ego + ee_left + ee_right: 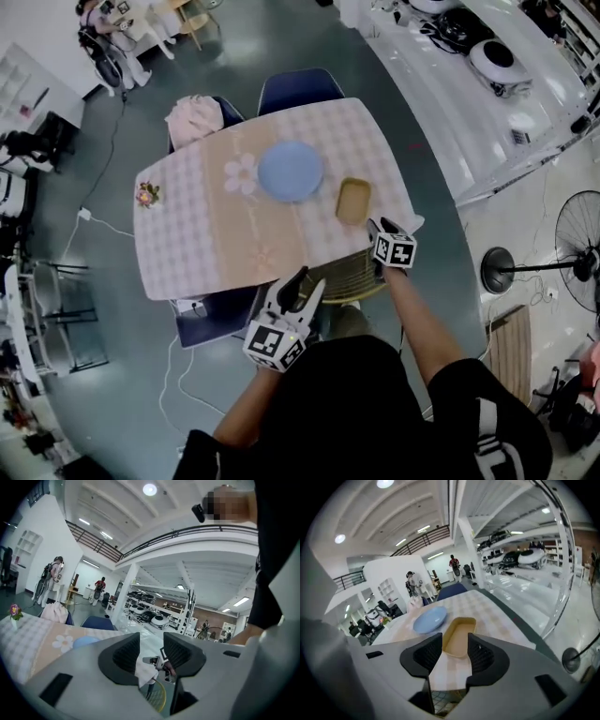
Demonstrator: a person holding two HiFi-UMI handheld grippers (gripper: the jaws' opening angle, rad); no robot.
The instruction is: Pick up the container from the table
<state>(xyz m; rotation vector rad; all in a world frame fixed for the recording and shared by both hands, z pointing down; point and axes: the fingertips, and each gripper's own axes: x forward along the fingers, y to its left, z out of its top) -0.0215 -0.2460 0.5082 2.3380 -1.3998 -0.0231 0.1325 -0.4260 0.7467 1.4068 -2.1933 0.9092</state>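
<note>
The container (pixel 353 201) is a shallow tan tray lying on the checkered tablecloth, right of a blue plate (pixel 290 171). In the right gripper view the container (pixel 458 637) lies just beyond the jaws, lined up with the gap. My right gripper (pixel 378 229) stands open at the table's near right edge, a little short of the container, and holds nothing (pixel 454 654). My left gripper (pixel 304 283) is open too, held below the table's near edge and pointing up and right. Between its jaws (pixel 151 651) I see only the other gripper and a wicker chair.
A wicker chair (pixel 352 275) stands at the near edge under my grippers. A small flower pot (pixel 147 194) sits at the table's left edge. Blue chairs (pixel 298 89) stand at the far side, one with a pink cloth (pixel 194 119). A fan (pixel 578 239) stands to the right.
</note>
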